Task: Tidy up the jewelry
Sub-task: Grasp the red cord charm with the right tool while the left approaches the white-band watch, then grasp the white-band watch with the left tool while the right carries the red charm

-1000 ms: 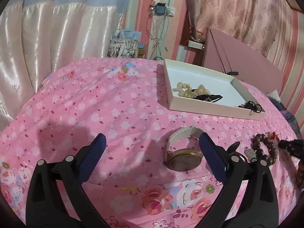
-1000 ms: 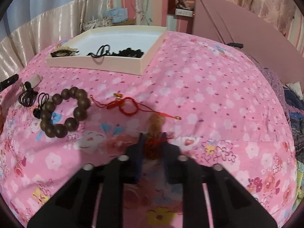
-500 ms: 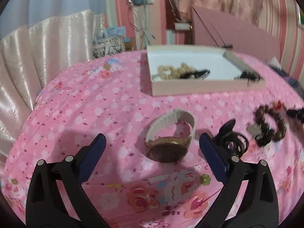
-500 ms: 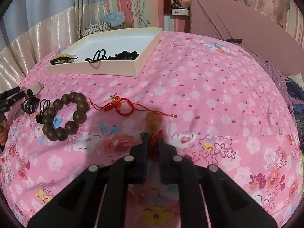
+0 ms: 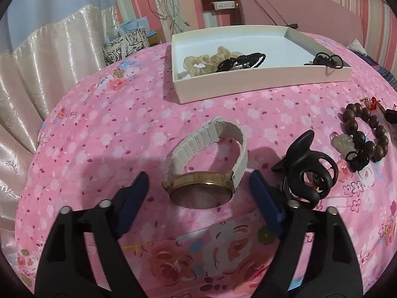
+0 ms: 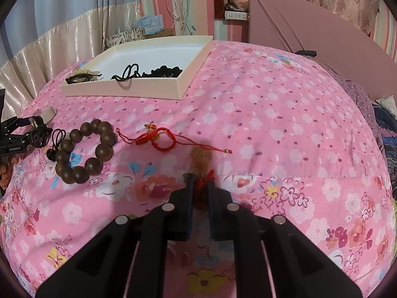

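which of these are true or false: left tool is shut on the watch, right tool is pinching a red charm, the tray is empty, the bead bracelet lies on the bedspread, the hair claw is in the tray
1. Left tool is shut on the watch. False: it is open, fingers either side of it.
2. Right tool is pinching a red charm. True.
3. The tray is empty. False: it holds scrunchies and hair ties.
4. The bead bracelet lies on the bedspread. True.
5. The hair claw is in the tray. False: it lies beside the watch.
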A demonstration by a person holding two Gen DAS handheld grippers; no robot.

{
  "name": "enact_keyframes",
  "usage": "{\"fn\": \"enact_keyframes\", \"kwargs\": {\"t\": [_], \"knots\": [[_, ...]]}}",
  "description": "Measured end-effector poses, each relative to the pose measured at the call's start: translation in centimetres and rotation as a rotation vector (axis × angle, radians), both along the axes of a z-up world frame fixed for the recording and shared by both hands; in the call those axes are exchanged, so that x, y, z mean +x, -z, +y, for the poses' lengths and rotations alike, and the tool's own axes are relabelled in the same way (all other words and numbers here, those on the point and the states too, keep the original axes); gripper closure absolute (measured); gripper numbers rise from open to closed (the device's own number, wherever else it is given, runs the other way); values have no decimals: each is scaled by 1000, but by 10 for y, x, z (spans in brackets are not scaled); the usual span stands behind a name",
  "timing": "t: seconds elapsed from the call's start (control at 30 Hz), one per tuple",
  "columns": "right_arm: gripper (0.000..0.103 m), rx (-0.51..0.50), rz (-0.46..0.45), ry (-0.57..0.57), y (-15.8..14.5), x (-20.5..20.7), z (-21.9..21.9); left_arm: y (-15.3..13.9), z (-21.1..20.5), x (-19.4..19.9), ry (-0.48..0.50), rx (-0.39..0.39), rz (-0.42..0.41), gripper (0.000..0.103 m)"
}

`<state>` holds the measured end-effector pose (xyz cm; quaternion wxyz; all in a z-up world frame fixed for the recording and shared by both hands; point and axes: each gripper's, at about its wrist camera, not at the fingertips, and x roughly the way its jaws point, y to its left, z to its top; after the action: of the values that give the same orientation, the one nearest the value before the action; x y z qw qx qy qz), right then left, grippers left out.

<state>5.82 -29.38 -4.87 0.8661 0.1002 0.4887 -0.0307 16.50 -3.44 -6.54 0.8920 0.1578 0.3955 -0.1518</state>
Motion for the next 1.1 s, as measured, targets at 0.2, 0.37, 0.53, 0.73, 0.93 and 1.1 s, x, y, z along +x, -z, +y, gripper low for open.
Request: {"fn": "enact_keyframes", "kwargs": {"t": [0.2,0.37,0.53,0.73,0.93,1.1], "knots": [[92,19,-1,5,1,0,-1,0,0,1,18,-40,7,50],[94,-9,-6,-3,0,0,3,-2,4,-2,18,-72,1,51],[95,0,-58,5,-8,-6,0,-10,19,-8,5,-125,-26,51],[95,85,-95,18,-22,-12,-11,-24,23,-14,-1,-133,-64,51],[95,96,-216,43,-67,-11,-16,-60,20,-18,6,-177,-120,51],[95,134,-300,12,-95,23,-8,-84,-1,0,16,-208,-135,51]]}}
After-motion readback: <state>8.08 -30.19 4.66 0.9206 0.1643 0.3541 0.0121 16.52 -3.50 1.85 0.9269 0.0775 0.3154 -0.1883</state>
